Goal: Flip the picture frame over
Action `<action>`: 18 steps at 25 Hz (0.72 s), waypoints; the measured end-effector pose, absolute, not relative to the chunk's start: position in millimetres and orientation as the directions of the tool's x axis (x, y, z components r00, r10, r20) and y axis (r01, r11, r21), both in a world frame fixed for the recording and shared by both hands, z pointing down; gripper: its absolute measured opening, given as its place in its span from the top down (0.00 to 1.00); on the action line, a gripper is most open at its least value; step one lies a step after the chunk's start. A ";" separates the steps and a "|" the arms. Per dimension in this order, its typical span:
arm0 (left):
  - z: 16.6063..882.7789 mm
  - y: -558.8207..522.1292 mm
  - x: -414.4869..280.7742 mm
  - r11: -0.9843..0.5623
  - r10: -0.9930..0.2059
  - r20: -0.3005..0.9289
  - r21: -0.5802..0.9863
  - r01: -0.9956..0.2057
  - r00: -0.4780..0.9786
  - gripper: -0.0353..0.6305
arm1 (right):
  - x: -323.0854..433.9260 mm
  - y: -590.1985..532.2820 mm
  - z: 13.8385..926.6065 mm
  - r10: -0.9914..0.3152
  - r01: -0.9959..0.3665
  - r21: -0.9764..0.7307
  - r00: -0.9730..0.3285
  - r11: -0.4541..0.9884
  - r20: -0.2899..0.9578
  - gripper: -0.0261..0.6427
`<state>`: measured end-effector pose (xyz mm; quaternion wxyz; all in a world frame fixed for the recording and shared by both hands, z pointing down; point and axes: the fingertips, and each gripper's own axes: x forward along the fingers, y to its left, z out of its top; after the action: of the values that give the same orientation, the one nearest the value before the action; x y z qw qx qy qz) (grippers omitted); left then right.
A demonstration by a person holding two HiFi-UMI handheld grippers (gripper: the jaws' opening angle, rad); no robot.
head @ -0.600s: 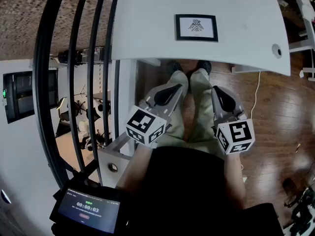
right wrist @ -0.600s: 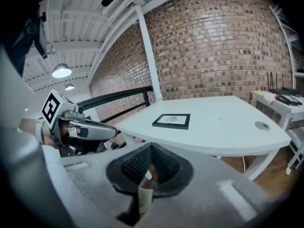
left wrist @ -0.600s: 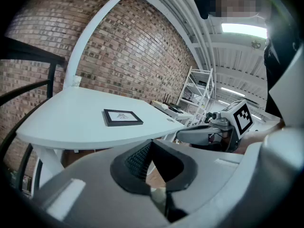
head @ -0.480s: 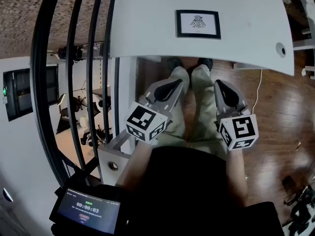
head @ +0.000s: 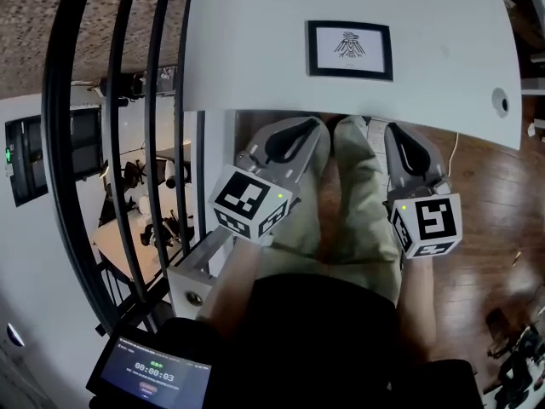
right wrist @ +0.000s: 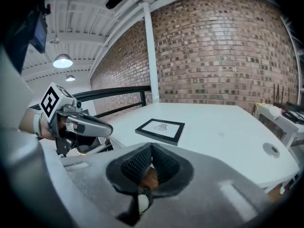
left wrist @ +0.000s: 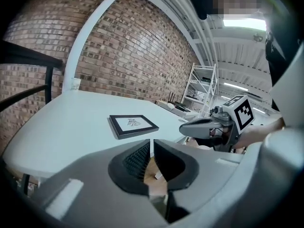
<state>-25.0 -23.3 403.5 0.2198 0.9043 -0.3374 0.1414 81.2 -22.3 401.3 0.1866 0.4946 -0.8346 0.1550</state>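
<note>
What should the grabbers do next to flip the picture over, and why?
Probably bring both up and forward over the table toward the picture frame. It lies flat, picture up, untouched, while the left gripper and right gripper hang below the table's near edge, jaws about closed and holding nothing.

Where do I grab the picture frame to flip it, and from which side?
The picture frame lies flat, face up on the table, a long edge toward you. Probably pinch the black border on that near edge, coming in from the table's front; its thickness gives the jaws a lip.
</note>
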 end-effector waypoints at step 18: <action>431.5 -93.5 -27.8 -0.626 -0.555 0.529 0.243 -0.741 0.642 0.76 | 95.6 -89.1 439.5 -0.692 -0.896 -0.060 -0.381 0.440 0.613 0.80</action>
<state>-27.8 -93.5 431.5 0.2253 0.8776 -0.3692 0.2066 95.6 -89.1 439.5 0.2604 0.4914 -0.8077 0.1957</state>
